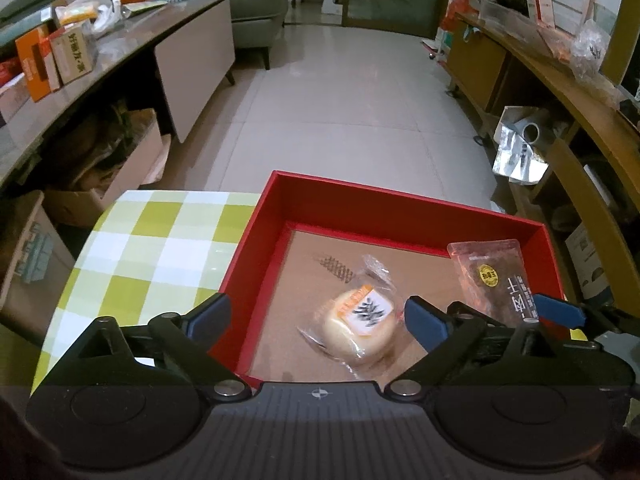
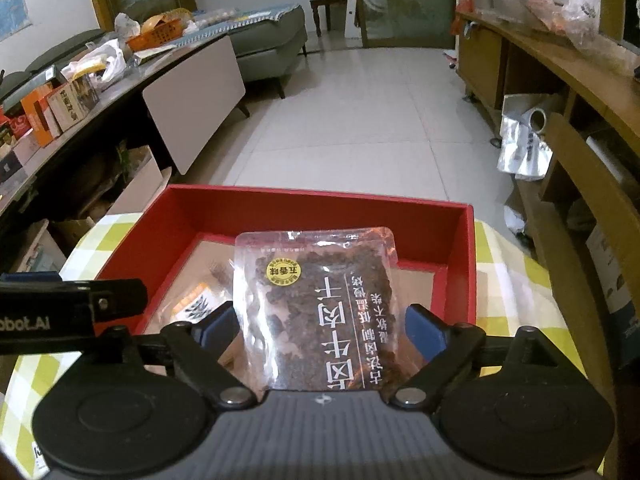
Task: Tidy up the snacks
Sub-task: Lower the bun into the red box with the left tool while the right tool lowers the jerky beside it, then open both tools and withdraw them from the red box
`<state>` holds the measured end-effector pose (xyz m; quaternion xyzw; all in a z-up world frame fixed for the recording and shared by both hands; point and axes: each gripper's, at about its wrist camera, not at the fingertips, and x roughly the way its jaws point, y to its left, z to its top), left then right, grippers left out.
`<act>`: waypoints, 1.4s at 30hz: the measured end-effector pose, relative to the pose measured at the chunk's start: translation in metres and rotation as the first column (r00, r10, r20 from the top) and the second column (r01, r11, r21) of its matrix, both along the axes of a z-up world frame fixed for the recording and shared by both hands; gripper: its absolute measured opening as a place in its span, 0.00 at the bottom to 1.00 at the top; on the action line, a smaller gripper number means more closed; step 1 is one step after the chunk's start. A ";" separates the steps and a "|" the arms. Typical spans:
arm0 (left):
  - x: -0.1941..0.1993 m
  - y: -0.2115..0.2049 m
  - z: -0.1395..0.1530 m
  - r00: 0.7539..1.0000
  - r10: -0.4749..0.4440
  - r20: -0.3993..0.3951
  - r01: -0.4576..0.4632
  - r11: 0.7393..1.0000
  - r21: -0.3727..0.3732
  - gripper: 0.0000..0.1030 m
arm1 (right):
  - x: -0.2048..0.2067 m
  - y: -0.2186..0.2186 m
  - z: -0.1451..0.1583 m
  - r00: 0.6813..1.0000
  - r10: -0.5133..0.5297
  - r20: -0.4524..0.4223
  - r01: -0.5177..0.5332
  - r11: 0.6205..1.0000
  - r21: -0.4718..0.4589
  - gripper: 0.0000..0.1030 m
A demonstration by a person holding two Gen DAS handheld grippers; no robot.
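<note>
Standing wide apart, the blue-padded fingers of the left gripper [image 1: 318,322] pinch nothing; one pad is over the near left wall of the box and the other inside it. Between them, on the box floor, lies a round pale pastry in a clear plastic wrapper with an orange label [image 1: 357,327], free of both pads. The fingers of the right gripper [image 2: 319,330] are also spread, one on each side of a clear flat pouch of dark dried meat with a yellow round sticker [image 2: 320,308]; the left pad seems just beside its edge, but I cannot tell if it touches. This pouch rests in the right part of the box, tilted, with its top toward the far wall. Both snacks are inside the shallow red cardboard box with a brown floor [image 1: 384,210], which stands on a table covered with a green and white checked cloth [image 1: 160,248]. Beyond it is a pale tiled floor [image 1: 340,92].
</note>
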<state>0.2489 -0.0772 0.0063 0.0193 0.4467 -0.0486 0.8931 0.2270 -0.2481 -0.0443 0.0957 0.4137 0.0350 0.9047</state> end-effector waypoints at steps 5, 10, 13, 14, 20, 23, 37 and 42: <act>-0.001 0.001 0.001 1.000 -0.003 -0.002 0.003 1.000 0.003 0.94 | 0.001 -0.002 -0.001 1.000 -0.017 -0.012 0.017 1.000 -0.002 0.94; 0.000 0.003 -0.002 1.000 0.004 -0.011 -0.004 1.000 0.009 0.94 | -0.001 -0.003 0.001 1.000 -0.026 -0.005 0.026 1.000 -0.001 0.94; 0.001 0.005 -0.003 1.000 0.010 -0.016 -0.010 1.000 0.006 0.94 | -0.003 -0.004 0.003 1.000 -0.027 -0.002 0.027 1.000 0.005 0.95; 0.001 0.006 -0.002 1.000 0.012 -0.017 -0.012 1.000 0.005 0.94 | -0.003 -0.005 0.003 1.000 -0.028 -0.004 0.028 1.000 0.008 0.95; -0.002 0.009 -0.001 1.000 0.010 -0.027 -0.010 1.000 -0.007 0.94 | -0.007 -0.011 0.011 0.999 -0.039 0.026 0.038 0.999 0.023 0.96; -0.005 0.010 -0.001 1.000 0.008 -0.030 -0.008 1.000 -0.011 0.94 | -0.008 -0.014 0.009 0.998 -0.059 0.007 0.059 0.998 0.020 0.96; -0.029 0.018 0.001 0.999 -0.013 -0.035 0.014 1.000 0.010 0.94 | -0.045 0.002 0.027 1.000 -0.014 0.007 0.014 1.000 -0.017 0.96; -0.043 0.027 0.002 0.998 -0.022 -0.052 0.022 1.000 0.008 0.94 | -0.067 0.006 0.029 1.000 -0.006 -0.023 0.005 1.000 -0.018 0.96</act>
